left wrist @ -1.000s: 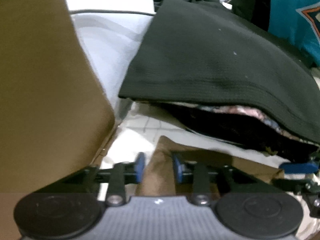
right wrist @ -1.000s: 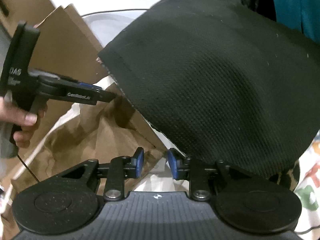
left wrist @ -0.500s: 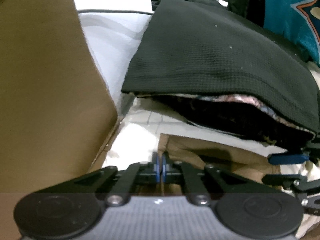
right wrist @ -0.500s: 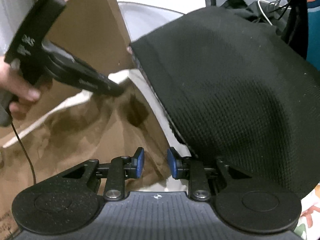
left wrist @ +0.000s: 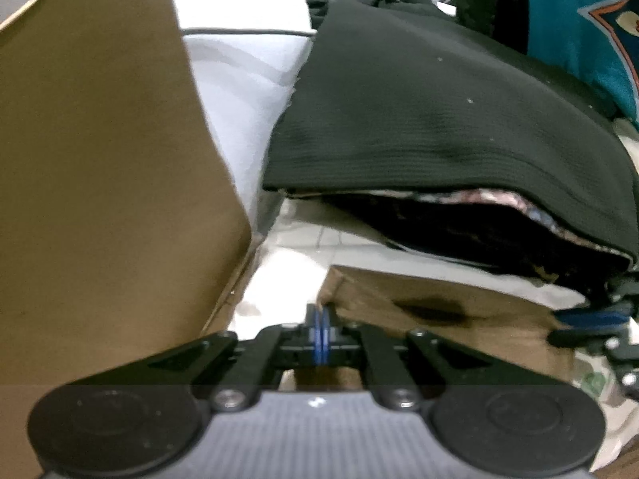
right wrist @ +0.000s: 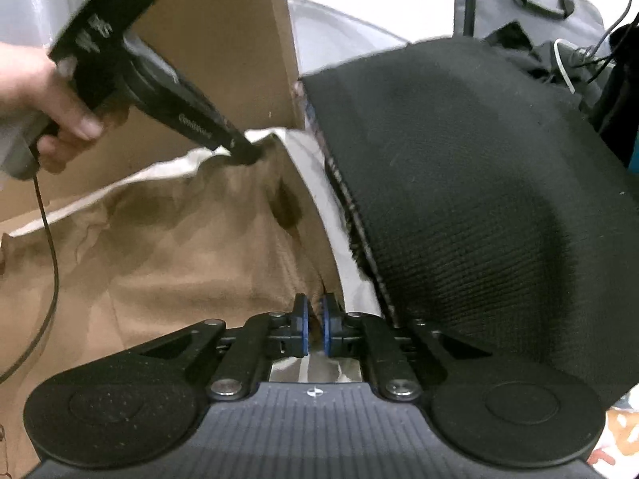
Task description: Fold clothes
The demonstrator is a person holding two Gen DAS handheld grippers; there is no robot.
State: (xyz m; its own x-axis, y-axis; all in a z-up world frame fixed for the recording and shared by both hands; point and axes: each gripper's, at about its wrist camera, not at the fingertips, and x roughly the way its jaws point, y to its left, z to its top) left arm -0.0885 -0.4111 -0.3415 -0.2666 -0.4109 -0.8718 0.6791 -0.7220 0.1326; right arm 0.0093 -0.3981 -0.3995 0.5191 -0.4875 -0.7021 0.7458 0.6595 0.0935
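A tan garment lies crumpled in front of a stack of folded clothes topped by a black waffle-knit piece. My left gripper is shut on a corner of the tan garment; the right wrist view shows the left gripper pinching that raised corner. My right gripper is shut on the garment's near edge, beside the stack, with a fold of cloth between its pads. At the right edge of the left wrist view the right gripper shows.
A cardboard sheet stands on the left, also seen behind the garment as cardboard. White bedding lies under everything. A teal jersey and dark bags with cables sit behind the stack. A hand holds the left gripper.
The left gripper's jaws came together on the tan garment's corner and lifted it. The right gripper then shut on the garment's near edge and moved closer to the stack.
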